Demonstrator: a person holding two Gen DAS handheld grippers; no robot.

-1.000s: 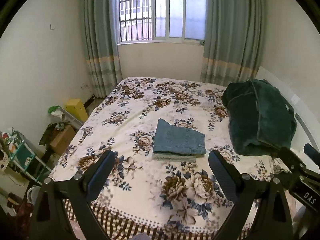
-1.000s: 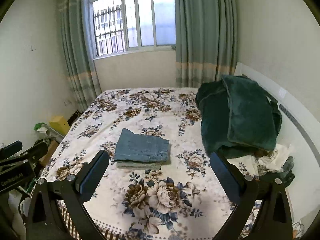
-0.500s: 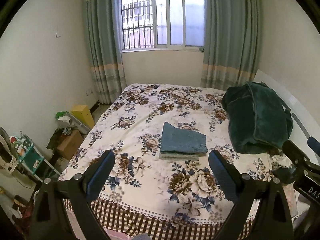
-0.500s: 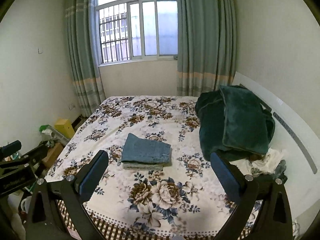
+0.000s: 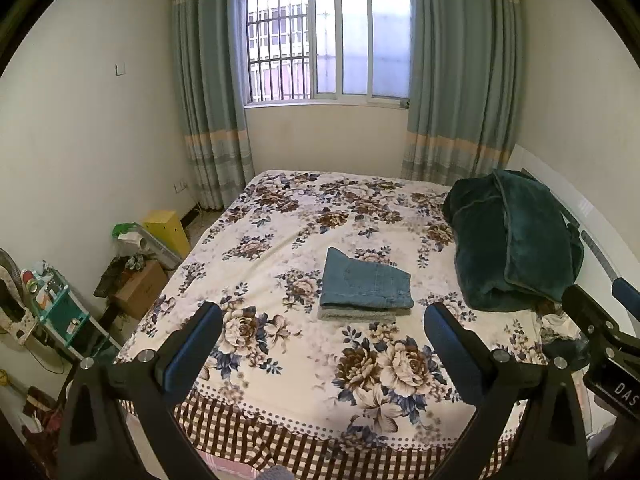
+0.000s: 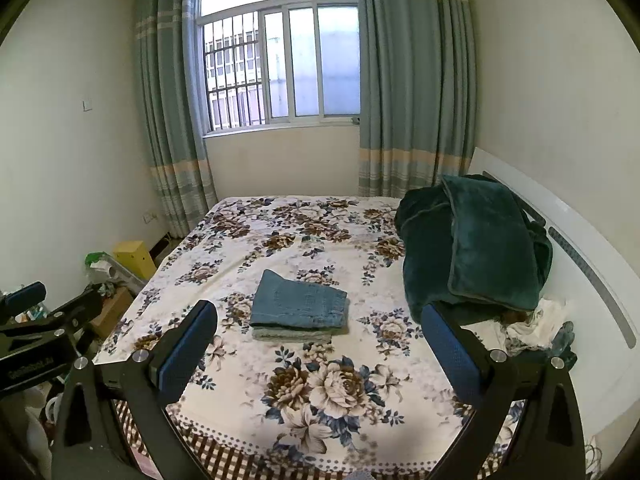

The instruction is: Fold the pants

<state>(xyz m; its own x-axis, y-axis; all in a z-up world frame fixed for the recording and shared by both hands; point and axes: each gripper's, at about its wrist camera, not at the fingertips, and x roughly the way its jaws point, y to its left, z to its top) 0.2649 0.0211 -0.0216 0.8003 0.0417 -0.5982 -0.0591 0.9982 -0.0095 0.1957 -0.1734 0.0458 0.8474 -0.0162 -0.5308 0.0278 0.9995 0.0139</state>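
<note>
The left gripper (image 5: 322, 334) is spread wide with nothing between its blue-padded fingers (image 5: 192, 350), held above the foot of the bed (image 5: 280, 364). The right gripper (image 6: 318, 334) is likewise wide apart and holds nothing; its body shows at the 4 o'clock edge of the left wrist view, and the left one shows at 9 o'clock in the right wrist view.

Beyond both pairs of fingers, toward 12 o'clock and well apart from them, lie the folded pants (image 5: 366, 284), a compact blue denim rectangle resting flat on the floral bedspread near the middle of the bed. Under them, touching, a paler grey-green folded garment (image 5: 356, 315) peeks out along the near edge.

At about 2 o'clock from the pants a dark green blanket (image 5: 516, 240) is heaped against the white headboard (image 6: 560, 232); just beside it, nearer the camera, lie some crumpled light clothes (image 6: 540, 320).

At 12 o'clock past the bed stands a barred window (image 5: 328, 44) flanked by grey-green curtains (image 5: 208, 92). On the floor at 9 o'clock sit a yellow box (image 5: 168, 230), a cardboard box (image 5: 140, 288) and a small teal shelf (image 5: 60, 308).
</note>
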